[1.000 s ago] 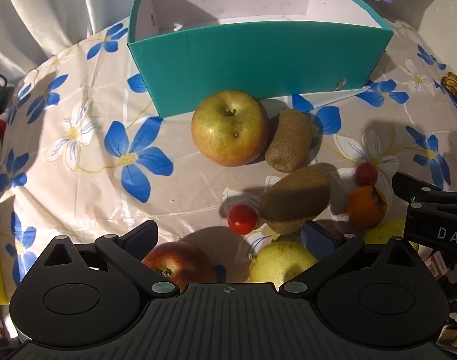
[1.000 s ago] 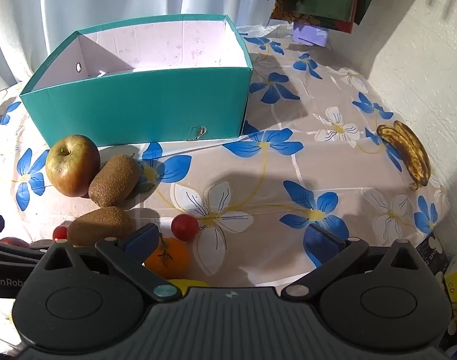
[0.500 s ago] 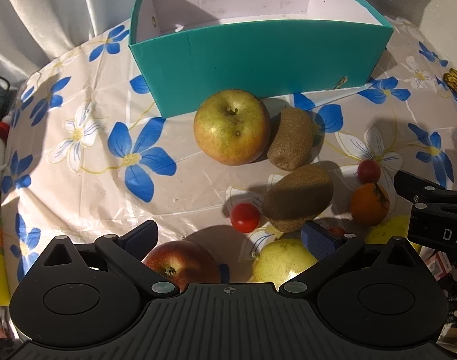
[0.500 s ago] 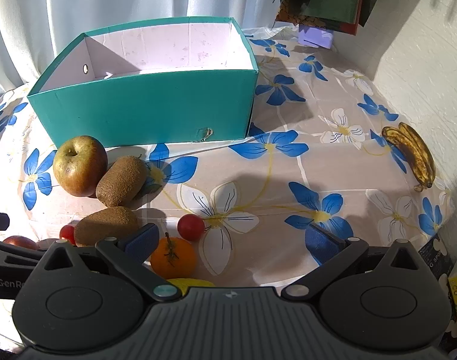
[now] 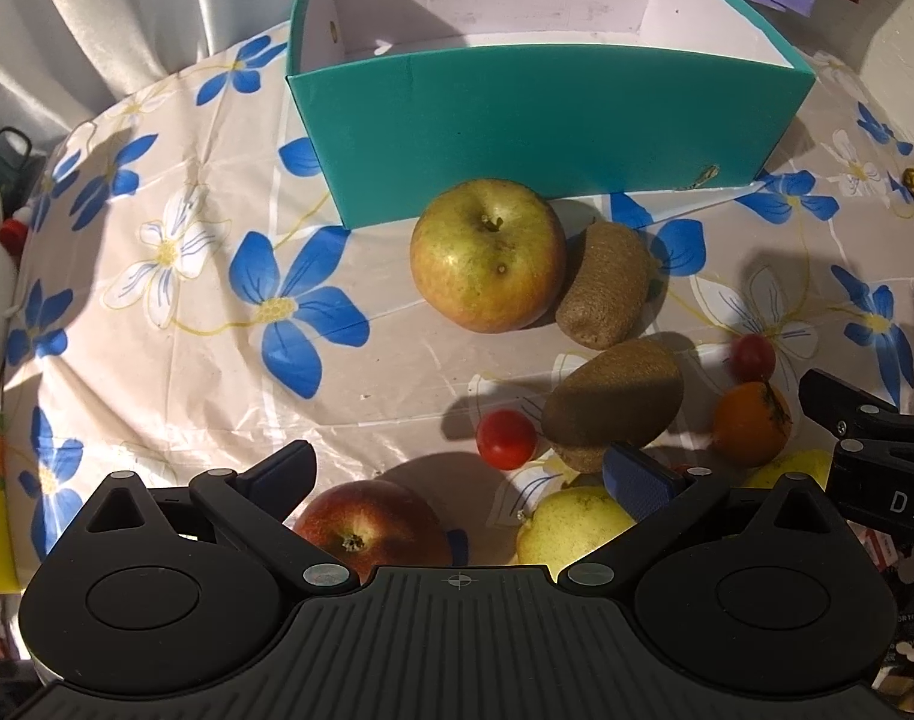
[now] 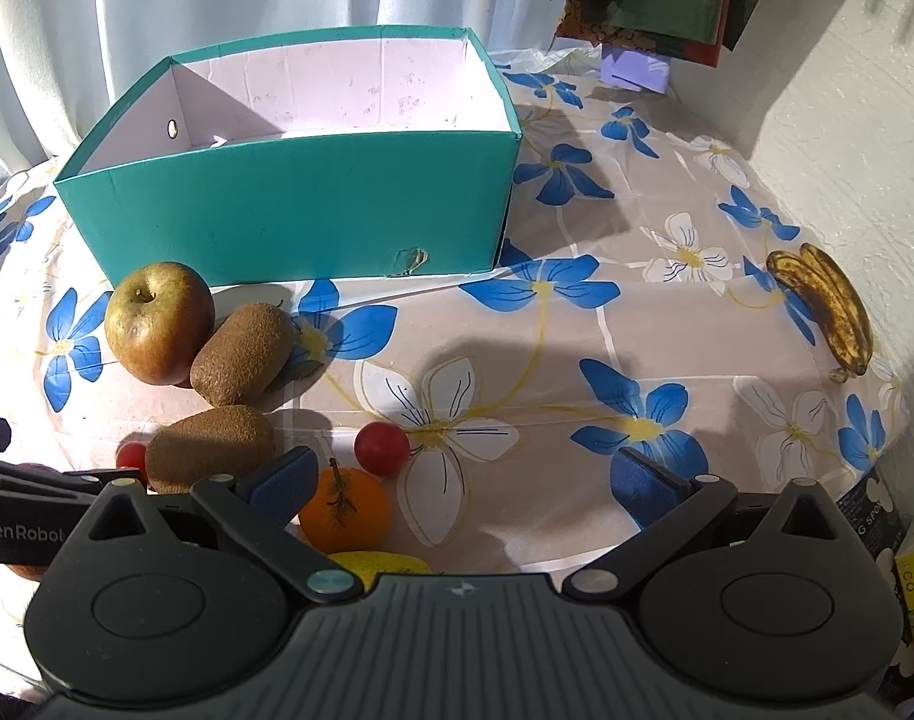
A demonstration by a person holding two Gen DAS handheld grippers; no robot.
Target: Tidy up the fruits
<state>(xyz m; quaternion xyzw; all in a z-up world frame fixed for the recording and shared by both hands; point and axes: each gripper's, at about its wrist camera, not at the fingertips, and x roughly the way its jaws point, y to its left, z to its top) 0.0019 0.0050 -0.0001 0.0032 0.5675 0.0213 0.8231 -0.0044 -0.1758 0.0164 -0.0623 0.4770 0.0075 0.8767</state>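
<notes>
An empty teal box point(image 5: 547, 114) point(image 6: 294, 210) stands at the back of the flowered table. In front of it lie a green-red apple point(image 5: 487, 255) point(image 6: 156, 321), two kiwis point(image 5: 607, 291) point(image 5: 613, 405), two cherry tomatoes point(image 5: 506, 438) point(image 5: 752, 355), an orange point(image 5: 751, 431) point(image 6: 344, 507), a red apple point(image 5: 372, 531) and a yellow pear point(image 5: 571, 531). My left gripper point(image 5: 457, 474) is open and empty above the red apple and pear. My right gripper point(image 6: 457, 480) is open and empty, just right of the orange.
A spotted banana point(image 6: 829, 306) lies at the table's right edge near the white wall. Books and a purple box point(image 6: 637, 69) sit at the back right. Curtains hang behind the box. Packages point(image 6: 913, 576) lie off the right edge.
Both grippers have drawn back and risen slightly, so the fruits and box sit a little lower and farther in view. No fruit has moved.
</notes>
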